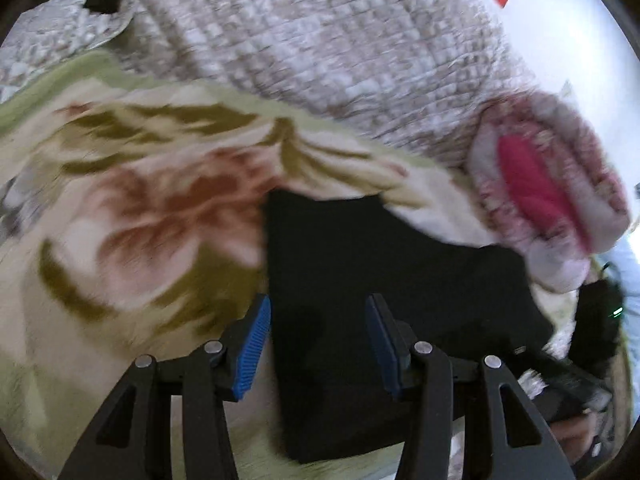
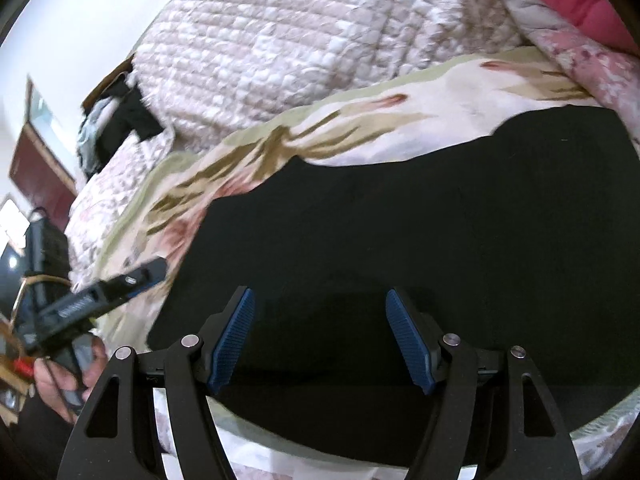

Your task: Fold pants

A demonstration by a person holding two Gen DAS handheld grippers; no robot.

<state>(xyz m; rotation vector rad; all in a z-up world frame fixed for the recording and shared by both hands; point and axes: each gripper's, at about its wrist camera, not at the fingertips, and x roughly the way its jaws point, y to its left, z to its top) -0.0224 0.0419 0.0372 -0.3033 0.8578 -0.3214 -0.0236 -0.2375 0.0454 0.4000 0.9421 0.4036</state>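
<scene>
Right wrist view, floral blanket (image 2: 400,120) under black pants (image 2: 400,240), quilted bedspread (image 2: 280,40) behind

One pants (image 2: 400,232), black, flat beneath both jaw pairs, reaching ahead of them

Two grippers: left gripper (image 1: 318,312), right gripper (image 2: 320,308); each two fingers, two blue pads (image 2: 232,340)

One floral blanket (image 1: 140,200) under pants, beyond and left of left jaws

One quilt (image 2: 280,48) farther ahead

One pink bundle (image 1: 540,200) ahead-right of left jaws

One hand (image 2: 60,380) left of right jaws
</scene>
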